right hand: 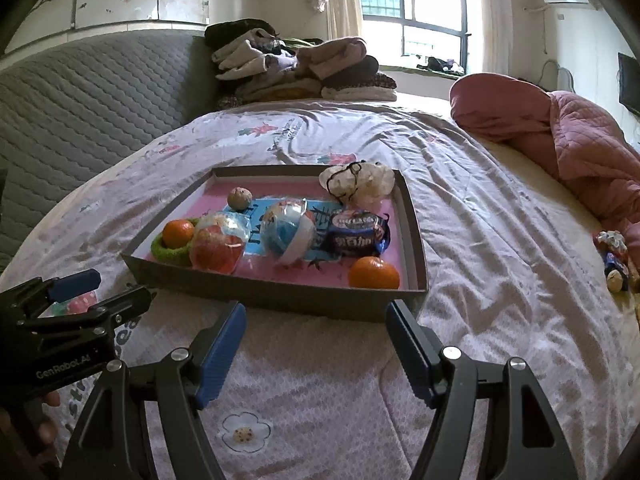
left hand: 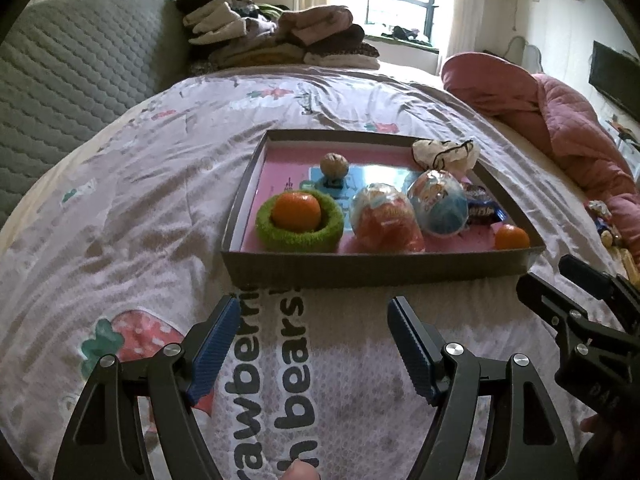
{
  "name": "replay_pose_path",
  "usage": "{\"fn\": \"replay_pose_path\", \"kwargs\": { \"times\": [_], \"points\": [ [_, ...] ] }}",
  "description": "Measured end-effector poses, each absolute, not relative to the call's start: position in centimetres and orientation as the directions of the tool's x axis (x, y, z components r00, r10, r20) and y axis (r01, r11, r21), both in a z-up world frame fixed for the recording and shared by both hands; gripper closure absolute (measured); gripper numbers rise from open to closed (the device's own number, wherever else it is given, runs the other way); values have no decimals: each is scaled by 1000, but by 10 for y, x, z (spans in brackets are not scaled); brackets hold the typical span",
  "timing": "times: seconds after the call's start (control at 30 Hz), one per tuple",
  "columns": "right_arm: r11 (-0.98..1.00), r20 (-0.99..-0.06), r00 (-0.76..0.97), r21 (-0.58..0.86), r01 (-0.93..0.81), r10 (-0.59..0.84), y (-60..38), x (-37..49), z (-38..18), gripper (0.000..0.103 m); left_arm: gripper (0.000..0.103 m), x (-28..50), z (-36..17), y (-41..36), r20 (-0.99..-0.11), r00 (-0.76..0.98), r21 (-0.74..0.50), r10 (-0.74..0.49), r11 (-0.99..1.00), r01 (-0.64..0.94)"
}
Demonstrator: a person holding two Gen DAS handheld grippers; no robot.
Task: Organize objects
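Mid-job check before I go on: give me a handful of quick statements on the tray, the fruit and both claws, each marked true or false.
1. One orange sits inside the green ring. True.
2. The tray rests on a wooden table. False: it lies on a printed bedspread.
3. The right claw is open and empty. True.
4. The left claw grips the walnut. False: it is open and empty, short of the tray.
5. The second orange lies in a near corner of the tray. True.
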State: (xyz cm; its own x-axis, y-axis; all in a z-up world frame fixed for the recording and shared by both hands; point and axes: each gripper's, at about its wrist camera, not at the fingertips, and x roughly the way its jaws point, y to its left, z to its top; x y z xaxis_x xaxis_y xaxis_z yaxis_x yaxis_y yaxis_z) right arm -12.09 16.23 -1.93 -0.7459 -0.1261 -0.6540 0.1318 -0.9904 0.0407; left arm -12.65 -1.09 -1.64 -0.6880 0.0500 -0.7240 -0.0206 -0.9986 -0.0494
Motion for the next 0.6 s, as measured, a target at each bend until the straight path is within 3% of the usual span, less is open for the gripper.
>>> {"fn": "replay_pose_path", "kwargs": {
  "times": [0.6],
  "points": [
    [-992, -674, -729, 49, 120, -122, 166, -118, -46, 31, 26, -126, -43, -15, -735, -677, -39, 32, -999, -4]
  ]
}}
